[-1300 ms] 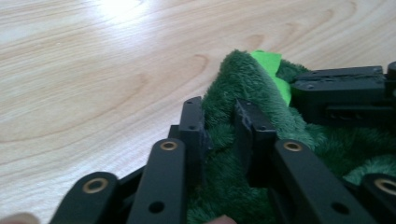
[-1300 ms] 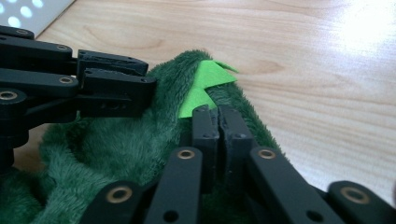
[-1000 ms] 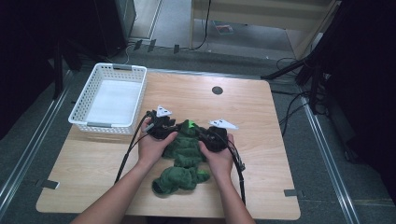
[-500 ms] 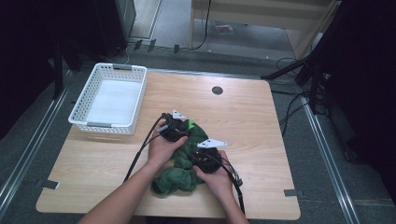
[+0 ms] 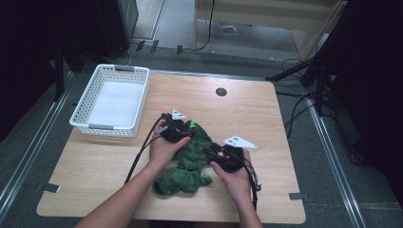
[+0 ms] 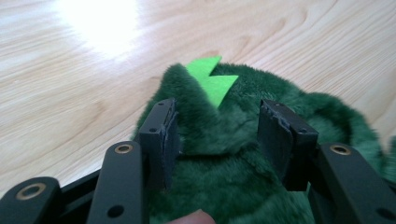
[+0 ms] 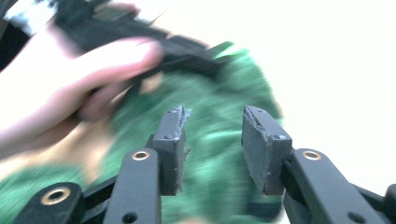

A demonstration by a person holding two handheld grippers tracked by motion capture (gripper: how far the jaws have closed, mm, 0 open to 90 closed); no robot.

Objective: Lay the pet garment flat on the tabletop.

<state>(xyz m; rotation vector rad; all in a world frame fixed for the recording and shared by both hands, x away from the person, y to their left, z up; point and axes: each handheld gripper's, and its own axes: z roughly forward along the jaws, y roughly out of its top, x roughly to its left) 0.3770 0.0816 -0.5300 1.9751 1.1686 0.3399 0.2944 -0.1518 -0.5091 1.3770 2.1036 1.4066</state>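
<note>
Mid-step: arranging green plush garment (image 5: 192,156) on table (image 5: 266,118). Left gripper (image 6: 219,128) jaws just opening, half-wide astride fold; right gripper (image 7: 212,140) jaws likewise opening, unclamped. Next, likely: regrip fabric edge, perhaps toward white basket (image 5: 88,124).

A white basket (image 5: 111,100) sits on the wooden table (image 5: 266,114).

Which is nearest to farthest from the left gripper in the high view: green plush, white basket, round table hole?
From the left gripper:
1. Green plush: directly under the jaws.
2. White basket: to its left, on the table's left edge.
3. Round table hole: beyond it, up and right near the far edge; close to the basket's distance.
</note>
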